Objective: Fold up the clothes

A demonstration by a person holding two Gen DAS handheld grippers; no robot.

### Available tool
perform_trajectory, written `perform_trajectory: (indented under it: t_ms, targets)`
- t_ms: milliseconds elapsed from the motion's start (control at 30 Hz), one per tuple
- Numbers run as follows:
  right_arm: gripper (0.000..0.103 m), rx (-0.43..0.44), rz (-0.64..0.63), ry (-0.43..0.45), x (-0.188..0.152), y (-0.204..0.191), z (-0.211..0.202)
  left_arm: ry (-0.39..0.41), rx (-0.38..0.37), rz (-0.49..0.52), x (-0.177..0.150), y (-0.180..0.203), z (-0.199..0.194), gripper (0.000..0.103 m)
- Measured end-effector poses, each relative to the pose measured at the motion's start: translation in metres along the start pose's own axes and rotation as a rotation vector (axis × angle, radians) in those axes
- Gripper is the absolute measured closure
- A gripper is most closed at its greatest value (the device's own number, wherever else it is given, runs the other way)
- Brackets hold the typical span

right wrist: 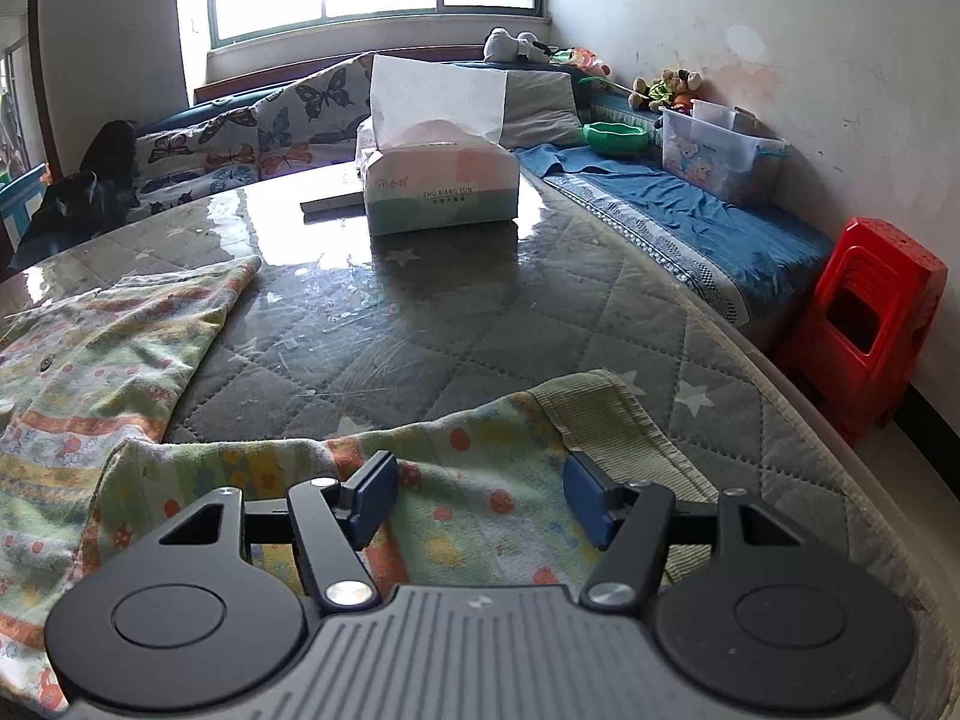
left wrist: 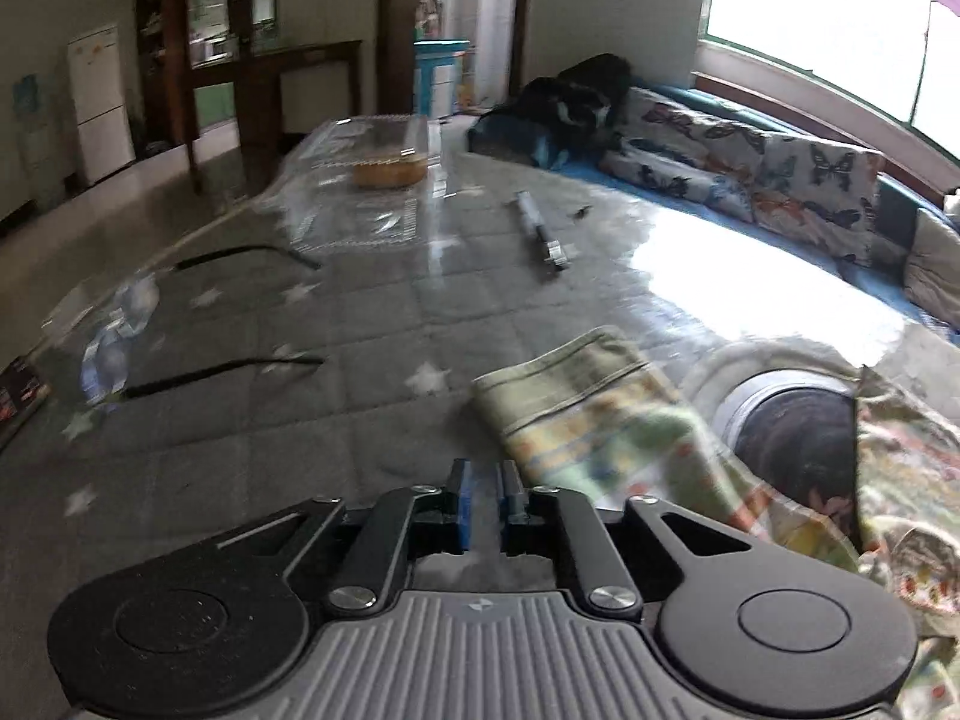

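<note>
A small pastel patterned garment with green ribbed cuffs lies on the grey quilted table under clear plastic. In the left wrist view one sleeve (left wrist: 606,414) lies just right of my left gripper (left wrist: 485,495), whose blue pads are nearly together with nothing between them. In the right wrist view the garment (right wrist: 90,372) spreads at the left and a sleeve with its cuff (right wrist: 606,420) lies under my right gripper (right wrist: 483,501), which is open above the cloth.
A tissue box (right wrist: 441,180) stands mid-table. A clear lidded food box (left wrist: 384,156), a pen-like tool (left wrist: 540,234) and two black cords (left wrist: 240,255) lie farther out. A round hole (left wrist: 798,438) is in the table. A red stool (right wrist: 870,312) stands right.
</note>
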State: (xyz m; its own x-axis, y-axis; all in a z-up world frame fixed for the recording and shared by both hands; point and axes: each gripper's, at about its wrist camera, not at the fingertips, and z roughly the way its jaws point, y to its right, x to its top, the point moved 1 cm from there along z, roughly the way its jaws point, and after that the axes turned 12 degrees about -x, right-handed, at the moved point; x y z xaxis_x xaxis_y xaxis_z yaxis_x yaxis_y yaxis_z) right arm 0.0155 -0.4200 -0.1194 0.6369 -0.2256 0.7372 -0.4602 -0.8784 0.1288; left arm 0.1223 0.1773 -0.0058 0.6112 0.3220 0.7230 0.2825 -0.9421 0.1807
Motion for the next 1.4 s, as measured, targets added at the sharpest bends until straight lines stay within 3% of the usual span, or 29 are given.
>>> perform_trajectory:
  t_ms: [67, 300, 367, 467, 900, 1100, 1267, 1400]
  targets:
    - [0.039, -0.001, 0.000, -0.001, 0.000, 0.000, 0.000, -0.004, 0.007, 0.003, 0.004, 0.002, 0.013, 0.076]
    - [0.039, -0.002, -0.003, -0.004, 0.001, -0.001, 0.000, -0.009, 0.031, 0.027, 0.014, 0.006, 0.044, 0.077]
    - [0.039, -0.004, -0.004, -0.005, 0.001, -0.001, -0.001, -0.007, 0.023, 0.049, 0.015, 0.008, 0.047, 0.094]
    - [0.039, -0.005, -0.003, -0.007, 0.001, -0.001, -0.001, 0.005, 0.055, 0.070, 0.013, 0.011, 0.047, 0.096]
    - [0.035, 0.043, -0.042, 0.006, 0.001, -0.012, 0.000, 0.027, 0.186, -0.060, -0.021, -0.046, -0.015, 0.097]
    - [0.034, 0.068, -0.069, 0.033, 0.006, -0.021, 0.006, 0.000, 0.187, -0.043, -0.020, -0.051, -0.016, 0.095]
    - [0.034, 0.059, -0.086, 0.040, 0.008, -0.019, -0.001, -0.003, 0.184, -0.046, -0.018, -0.054, -0.024, 0.086]
    - [0.034, 0.060, -0.094, 0.039, 0.008, -0.016, -0.004, 0.012, 0.152, -0.019, -0.014, -0.045, -0.037, 0.084]
